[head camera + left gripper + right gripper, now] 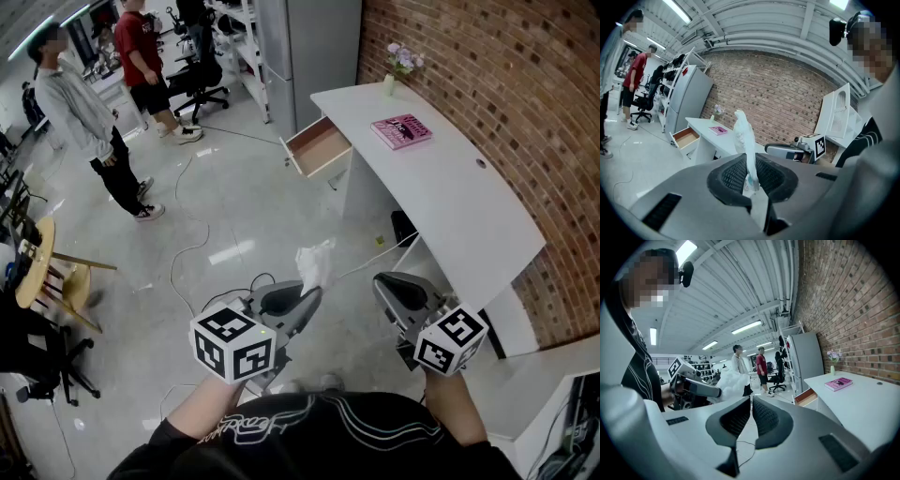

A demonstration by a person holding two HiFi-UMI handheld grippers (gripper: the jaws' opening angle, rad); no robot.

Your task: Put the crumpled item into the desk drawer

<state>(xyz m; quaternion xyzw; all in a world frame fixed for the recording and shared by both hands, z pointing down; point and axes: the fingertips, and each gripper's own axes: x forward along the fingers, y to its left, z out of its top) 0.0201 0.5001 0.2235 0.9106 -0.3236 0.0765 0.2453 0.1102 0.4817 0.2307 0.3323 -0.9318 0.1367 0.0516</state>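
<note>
The crumpled white item (pixel 317 262) sticks up from my left gripper (pixel 298 302), whose jaws are shut on its lower end. In the left gripper view the crumpled white item (pixel 744 136) stands pinched between the black pads (pixel 733 176). My right gripper (pixel 394 289) hovers beside it on the right, jaws shut with nothing between them. From the right gripper view, the left gripper (pixel 696 386) and the white item (pixel 731 382) are seen on the left. The white desk (pixel 441 187) runs along the brick wall, its wooden drawer (pixel 319 147) pulled open at the far end.
A pink book (pixel 401 130) and a small flower vase (pixel 389 82) sit on the desk. Cables (pixel 187 248) trail over the grey floor. Two people (pixel 94 122) stand far left near office chairs (pixel 202 80). A wooden stool (pixel 47 267) is at the left.
</note>
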